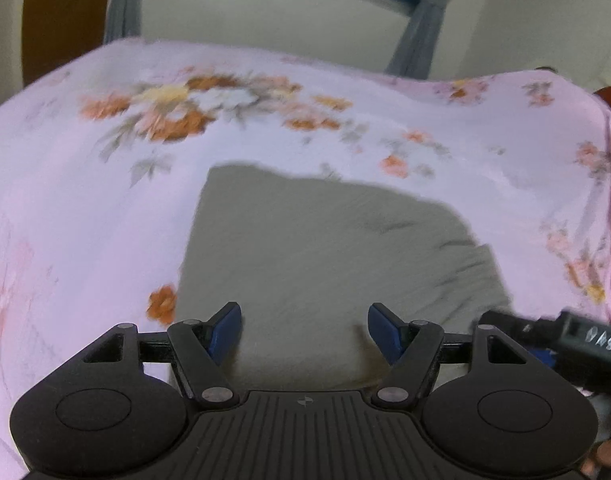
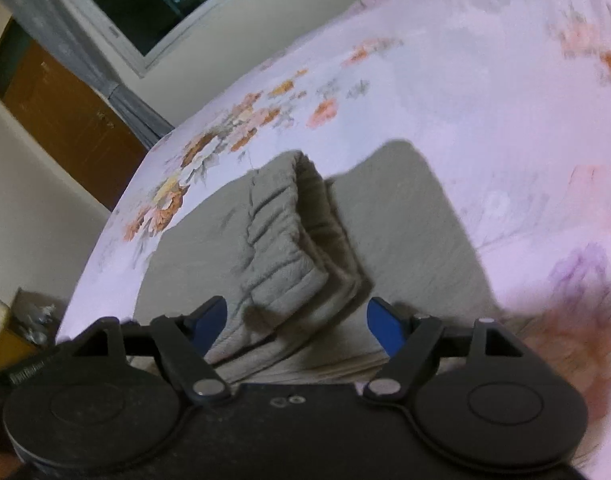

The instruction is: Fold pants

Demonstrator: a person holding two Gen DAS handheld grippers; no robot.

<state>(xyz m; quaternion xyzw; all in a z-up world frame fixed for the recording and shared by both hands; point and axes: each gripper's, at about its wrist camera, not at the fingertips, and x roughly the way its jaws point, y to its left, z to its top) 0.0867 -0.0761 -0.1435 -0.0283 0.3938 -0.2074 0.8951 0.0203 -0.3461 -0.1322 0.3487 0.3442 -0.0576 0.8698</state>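
Judging from the compact bundle, the pants (image 2: 289, 236) lie mostly folded on the bed (image 1: 85, 200); left tongs (image 1: 304, 330) and right tongs (image 2: 296, 326) released; tidying remains.

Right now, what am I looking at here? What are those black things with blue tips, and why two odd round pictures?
There is no robot: a person holds a hand-held clamp in each hand, each with a wide-angle camera looking forward along its jaws. One picture is from the left gripper, the other from the right gripper. The blue tips are the pads that pinch cloth. Both grippers have their jaws apart and hold nothing. On the bed, covered by a pink flowered sheet, lie grey pants, already partly folded, with the gathered waistband on top in the right view. Part of the right gripper shows at the left view's right edge.
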